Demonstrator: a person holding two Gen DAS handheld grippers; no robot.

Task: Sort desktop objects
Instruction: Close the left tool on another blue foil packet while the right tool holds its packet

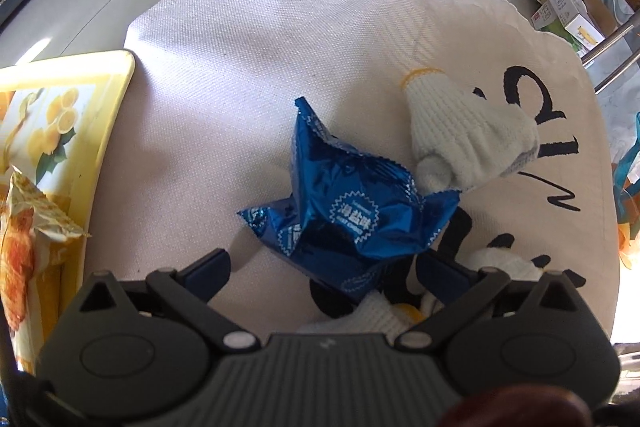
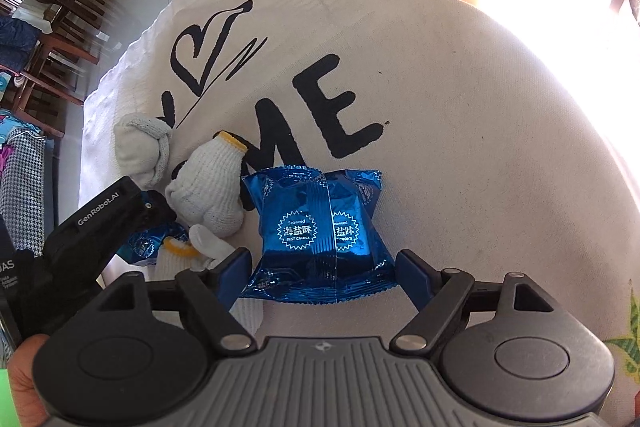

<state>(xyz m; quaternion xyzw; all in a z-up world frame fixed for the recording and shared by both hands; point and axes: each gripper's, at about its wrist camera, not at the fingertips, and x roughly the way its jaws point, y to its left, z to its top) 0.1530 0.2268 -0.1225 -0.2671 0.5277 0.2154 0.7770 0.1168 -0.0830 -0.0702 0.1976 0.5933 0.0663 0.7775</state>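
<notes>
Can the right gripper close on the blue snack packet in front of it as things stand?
Probably yes. The right gripper is open with the blue packet already between its fingers, and nothing lies on top; the white glove touches only its far left corner.

On the blue packet [image 2: 320,231] in the right wrist view we read, inside a white starburst seal, "Seaweed", the Chinese characters 海盐味, and "BEST CHOICE"; a second seal beside it repeats the same, partly cut off by the wrapper's seam. The crumpled blue packet [image 1: 348,211] in the left wrist view bears the same 海盐味 seal. The white cloth [image 2: 440,107] carries big black letters "ME" beside a drawn heart. The black left gripper [image 2: 120,211], seen from the right wrist camera, is marked "GenRobot.AI". Print on the cartons [image 1: 560,3] is too small to read.
</notes>
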